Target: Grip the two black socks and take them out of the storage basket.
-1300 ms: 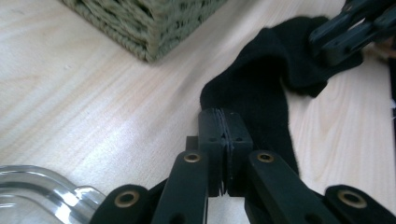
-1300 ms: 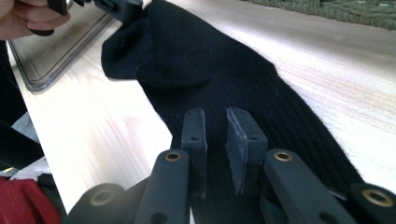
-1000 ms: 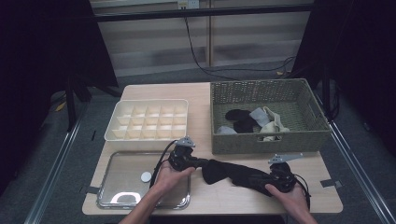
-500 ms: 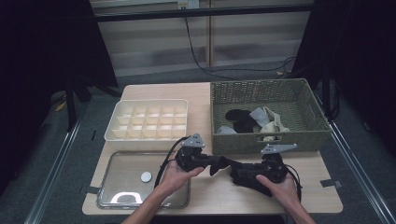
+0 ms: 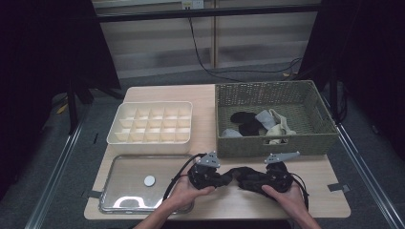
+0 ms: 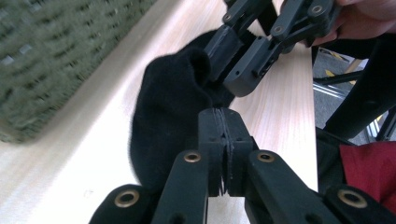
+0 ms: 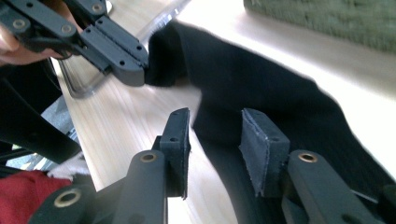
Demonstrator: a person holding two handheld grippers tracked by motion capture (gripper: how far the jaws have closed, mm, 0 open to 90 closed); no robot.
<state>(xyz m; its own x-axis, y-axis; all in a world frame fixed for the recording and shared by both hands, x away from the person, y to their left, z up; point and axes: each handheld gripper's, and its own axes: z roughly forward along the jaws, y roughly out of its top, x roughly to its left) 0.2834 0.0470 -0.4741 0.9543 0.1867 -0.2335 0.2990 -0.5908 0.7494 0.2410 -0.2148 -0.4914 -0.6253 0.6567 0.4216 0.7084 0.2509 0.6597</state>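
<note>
Here, the limp black sock [image 5: 239,175] bunches between the left tool [image 6: 223,140], pinching it, and the just-spread right tool [image 7: 215,140].

Green woven basket [image 5: 274,142] upper right with light and dark cloths [image 5: 267,121]; cream compartment tray [image 5: 150,123] centre-left; clear lidded tray [image 5: 133,183] lower left; wooden bench [image 5: 329,200].

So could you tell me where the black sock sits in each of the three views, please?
High view: black sock at the table's front edge, between the two grippers.
Left gripper view: centre left, reaching to the shut jaws.
Right gripper view: from upper centre to lower right, beside the parted jaws.
Shared landmark: the woven basket just behind it.
</note>
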